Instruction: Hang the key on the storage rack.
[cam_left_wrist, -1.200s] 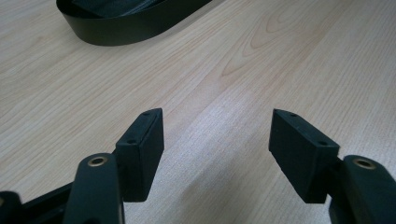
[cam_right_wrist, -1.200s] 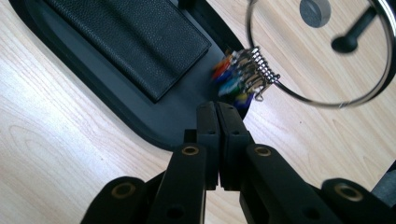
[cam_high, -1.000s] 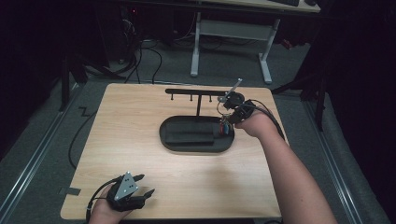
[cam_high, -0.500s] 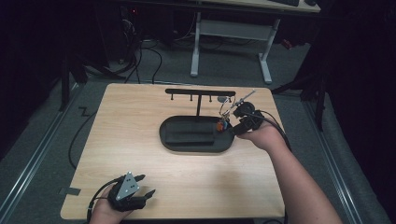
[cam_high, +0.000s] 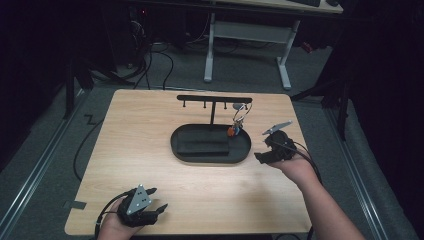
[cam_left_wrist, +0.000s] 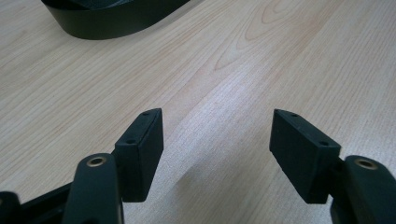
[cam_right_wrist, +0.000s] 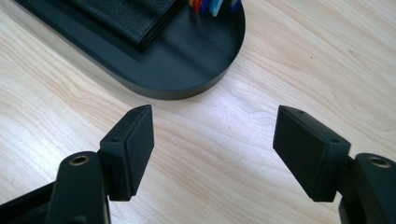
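The wooden bench (cam_high: 150, 150) carries everything here, and it lies pale and grained under both cameras. No brand, label or writing can be read on anything in these views.

Near the middle of the bench sits a black oval tray (cam_high: 210, 145) with a low rim. In it lies a flat black wallet (cam_high: 200, 147) with a leather-like grain, which the right gripper view shows along the tray's upper left part (cam_right_wrist: 126, 18). From the tray's back edge rises a black T-shaped rack (cam_high: 214, 100) with small pegs under its crossbar.

A bunch of keys (cam_high: 237, 120) hangs from a peg near the right end of the crossbar, its ring up at the peg and its coloured tags, orange and blue, down over the right end of the tray, just beside the wallet. In the right gripper view the tips of those tags (cam_right_wrist: 212, 5) show at the top edge, above the tray floor.

The right claw (cam_high: 264, 156) is just beside the tray's right end, low over the bench and apart from the keys. Its jaws have just been opening and now stand wide apart with only bare wood between them (cam_right_wrist: 212, 149).

The left claw (cam_high: 156, 211) rests at the near left edge of the bench, well apart from the tray. It is released too, jaws spread with nothing between them (cam_left_wrist: 217, 154).
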